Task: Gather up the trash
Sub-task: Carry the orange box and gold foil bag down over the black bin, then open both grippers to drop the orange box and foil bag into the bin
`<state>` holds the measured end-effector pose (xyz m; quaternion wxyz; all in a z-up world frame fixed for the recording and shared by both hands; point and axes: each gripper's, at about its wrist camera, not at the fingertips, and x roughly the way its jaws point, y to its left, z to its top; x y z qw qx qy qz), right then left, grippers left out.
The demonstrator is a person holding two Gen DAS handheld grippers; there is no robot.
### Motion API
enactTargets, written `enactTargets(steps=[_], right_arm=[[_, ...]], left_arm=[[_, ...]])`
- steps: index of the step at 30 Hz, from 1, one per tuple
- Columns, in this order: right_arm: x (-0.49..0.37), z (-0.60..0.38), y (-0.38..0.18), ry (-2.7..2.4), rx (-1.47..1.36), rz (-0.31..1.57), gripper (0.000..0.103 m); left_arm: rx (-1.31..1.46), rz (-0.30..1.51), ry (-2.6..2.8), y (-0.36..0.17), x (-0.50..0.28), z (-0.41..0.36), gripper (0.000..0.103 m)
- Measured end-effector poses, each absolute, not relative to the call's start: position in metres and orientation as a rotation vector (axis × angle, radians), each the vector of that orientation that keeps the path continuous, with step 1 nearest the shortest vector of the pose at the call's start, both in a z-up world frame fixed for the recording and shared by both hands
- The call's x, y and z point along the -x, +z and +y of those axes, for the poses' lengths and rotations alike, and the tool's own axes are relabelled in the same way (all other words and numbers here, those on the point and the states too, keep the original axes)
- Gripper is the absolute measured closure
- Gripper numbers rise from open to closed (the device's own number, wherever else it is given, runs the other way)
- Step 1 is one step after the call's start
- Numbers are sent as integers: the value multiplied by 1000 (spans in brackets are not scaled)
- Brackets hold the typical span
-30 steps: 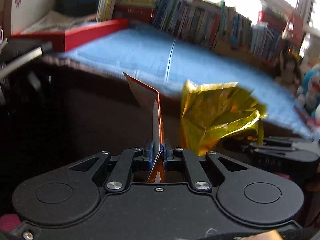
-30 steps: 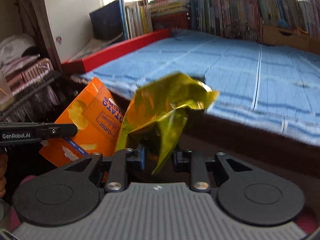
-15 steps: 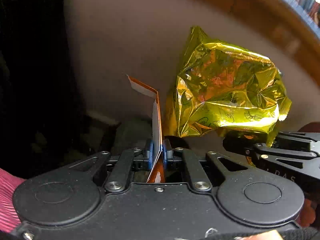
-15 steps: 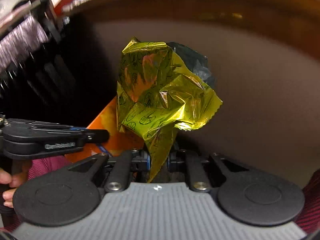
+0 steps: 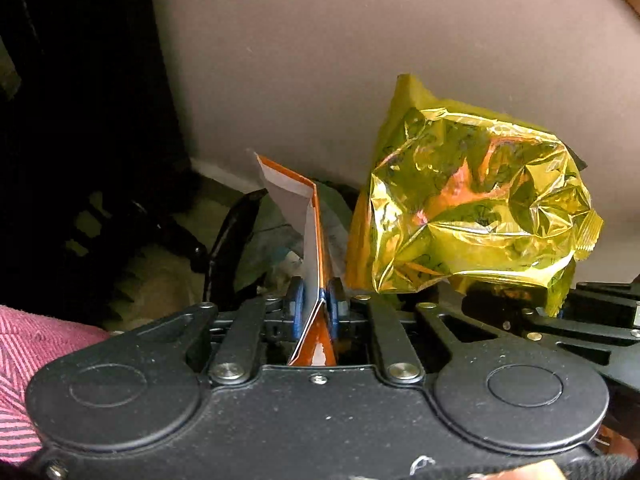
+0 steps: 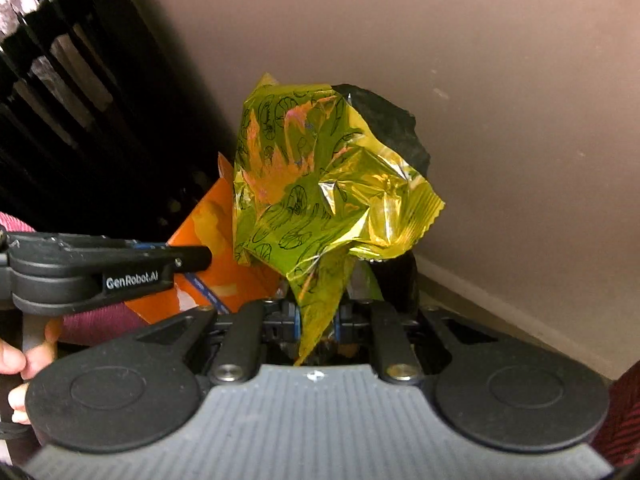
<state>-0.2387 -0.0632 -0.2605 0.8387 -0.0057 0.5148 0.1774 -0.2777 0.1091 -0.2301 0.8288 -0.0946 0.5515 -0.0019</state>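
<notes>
My left gripper [image 5: 315, 300] is shut on a flat orange chip packet [image 5: 310, 236], seen edge-on and standing up from the jaws. In the right wrist view that orange packet [image 6: 208, 240] shows its printed face behind the left gripper [image 6: 188, 258]. My right gripper [image 6: 318, 316] is shut on a crumpled gold foil wrapper [image 6: 320, 184], pinched by its lower tail. The same gold wrapper [image 5: 472, 216] bulges to the right in the left wrist view. Below both, a dark bag opening [image 5: 272, 248] with crumpled waste inside is partly visible.
A plain brown panel [image 6: 460, 60] fills the background close ahead. Dark slatted furniture [image 6: 60, 80] stands at the left. A black bag edge [image 6: 384, 128] shows behind the gold wrapper. A person's hand [image 6: 16, 364] and a pink sleeve [image 5: 36, 344] are at the left.
Both grippers have swung down from the blue tabletop to below its edge, carrying their wrappers. The bookshelves and table have left view; the brown panel and bag opening have come closer.
</notes>
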Motion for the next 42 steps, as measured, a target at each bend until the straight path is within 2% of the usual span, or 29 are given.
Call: enactTargets(steps=[5, 12, 17, 23, 35, 38, 42], right_arm=[[231, -54, -264, 364, 20, 1123, 84], [223, -44, -263, 356, 19, 1141, 84], [224, -53, -255, 355, 22, 1143, 82], [226, -57, -254, 355, 18, 1144, 79], [223, -54, -261, 358, 15, 1142, 74], [224, -54, -261, 360, 10, 1140, 61], [225, -54, -260, 370, 6, 1135, 53]], left_arm=[[185, 1186, -18, -230, 279, 103, 89], [183, 1195, -11, -236, 277, 106, 81], [179, 1194, 6, -237, 277, 105, 68], [157, 1191, 11, -236, 277, 103, 61], [133, 1190, 21, -231, 276, 99, 55], [131, 1190, 25, -231, 276, 98, 55], [133, 1190, 29, -229, 276, 100, 54]])
